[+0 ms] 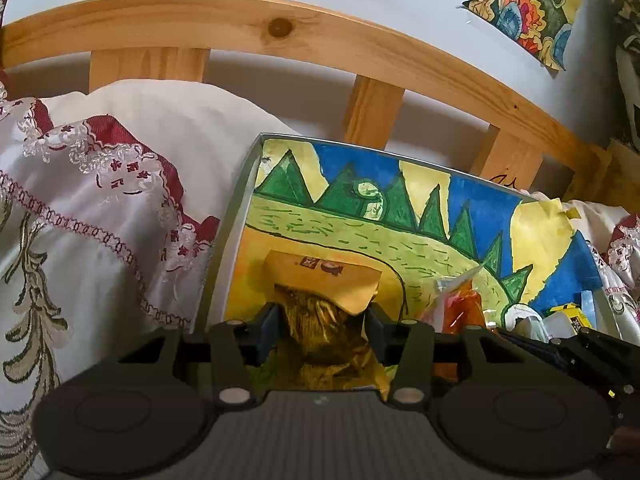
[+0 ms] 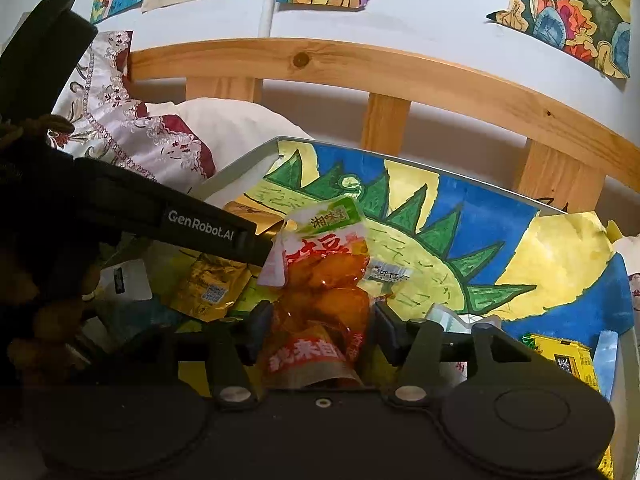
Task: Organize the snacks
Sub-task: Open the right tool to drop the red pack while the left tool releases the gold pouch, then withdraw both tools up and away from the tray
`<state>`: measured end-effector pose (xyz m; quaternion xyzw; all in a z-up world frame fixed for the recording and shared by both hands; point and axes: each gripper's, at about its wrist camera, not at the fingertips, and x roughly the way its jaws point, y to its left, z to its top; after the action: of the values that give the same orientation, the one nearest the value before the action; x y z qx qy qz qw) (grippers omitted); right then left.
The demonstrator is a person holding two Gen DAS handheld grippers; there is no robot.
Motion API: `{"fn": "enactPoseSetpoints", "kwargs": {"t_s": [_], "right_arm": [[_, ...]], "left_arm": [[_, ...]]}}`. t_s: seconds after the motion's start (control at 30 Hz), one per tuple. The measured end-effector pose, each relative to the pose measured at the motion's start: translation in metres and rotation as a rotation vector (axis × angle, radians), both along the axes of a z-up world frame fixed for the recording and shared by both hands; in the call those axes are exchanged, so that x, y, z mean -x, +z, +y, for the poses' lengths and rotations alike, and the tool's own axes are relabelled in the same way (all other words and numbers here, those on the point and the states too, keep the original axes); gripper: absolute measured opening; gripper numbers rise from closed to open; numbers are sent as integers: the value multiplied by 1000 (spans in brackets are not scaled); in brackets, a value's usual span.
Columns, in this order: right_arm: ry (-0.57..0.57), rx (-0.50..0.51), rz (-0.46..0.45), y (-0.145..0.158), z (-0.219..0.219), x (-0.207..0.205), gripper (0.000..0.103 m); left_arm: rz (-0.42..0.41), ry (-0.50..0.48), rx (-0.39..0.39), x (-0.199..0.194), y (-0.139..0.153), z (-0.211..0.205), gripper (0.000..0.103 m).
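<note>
Nearest in the left wrist view, the left gripper (image 1: 322, 326) has its jaws either side of a gold packet (image 1: 324, 284); the pads sit against its crinkled lower end, so it reads as gripped, the upper half standing free above the box floor. In the right wrist view, the right gripper (image 2: 320, 326) straddles an orange packet (image 2: 326, 280), but gaps show between pads and film, so its jaws look released around the packet rather than clamped.

Both packets are in a shallow box (image 2: 256, 152) lined with a painted picture, on a bed. A second gold packet (image 2: 210, 290) lies just beside the orange one, and a yellow packet (image 2: 572, 356) sits at the box's right end.

These packets are light, soft and slick, likely to crumple or slide; the flat sealed edges are probably the surest hold. Beyond stand a pillow (image 1: 100, 184) and headboard (image 1: 240, 20).
</note>
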<state>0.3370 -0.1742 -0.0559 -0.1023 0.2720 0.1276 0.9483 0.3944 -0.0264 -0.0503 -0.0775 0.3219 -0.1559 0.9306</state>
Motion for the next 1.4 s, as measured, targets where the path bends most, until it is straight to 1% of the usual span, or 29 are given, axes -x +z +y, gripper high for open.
{"fn": "enactPoseSetpoints", "kwargs": {"t_s": [0.1,0.2,0.27,0.33,0.47,0.6,0.67,0.83,1.07,1.4], "right_arm": [[3,2,-6,2,0,0,61],[8,10,-21,6,1,3,67],[10,8,-32,8,1,5,70],[8,0,-41,12,-1,7,73],[2,-17,-60,20,-4,13,77],[1,-27,-94,32,-6,23,84],[-3,-28,-117,40,-6,30,88],[-25,-31,-169,56,-10,46,95],[-49,-47,-221,77,-19,74,102],[-76,-71,-239,94,-37,121,102]], "left_arm": [[7,3,-4,-1,0,-1,52],[12,9,-2,0,2,0,58],[-3,15,3,3,5,3,60],[-19,21,-1,6,10,4,64],[-44,44,-6,13,23,7,68],[-92,76,-2,26,39,12,82],[-115,88,0,33,45,15,84],[-172,109,-7,54,64,20,96],[-218,126,-19,86,83,23,102],[-225,131,-34,149,86,29,102]]}}
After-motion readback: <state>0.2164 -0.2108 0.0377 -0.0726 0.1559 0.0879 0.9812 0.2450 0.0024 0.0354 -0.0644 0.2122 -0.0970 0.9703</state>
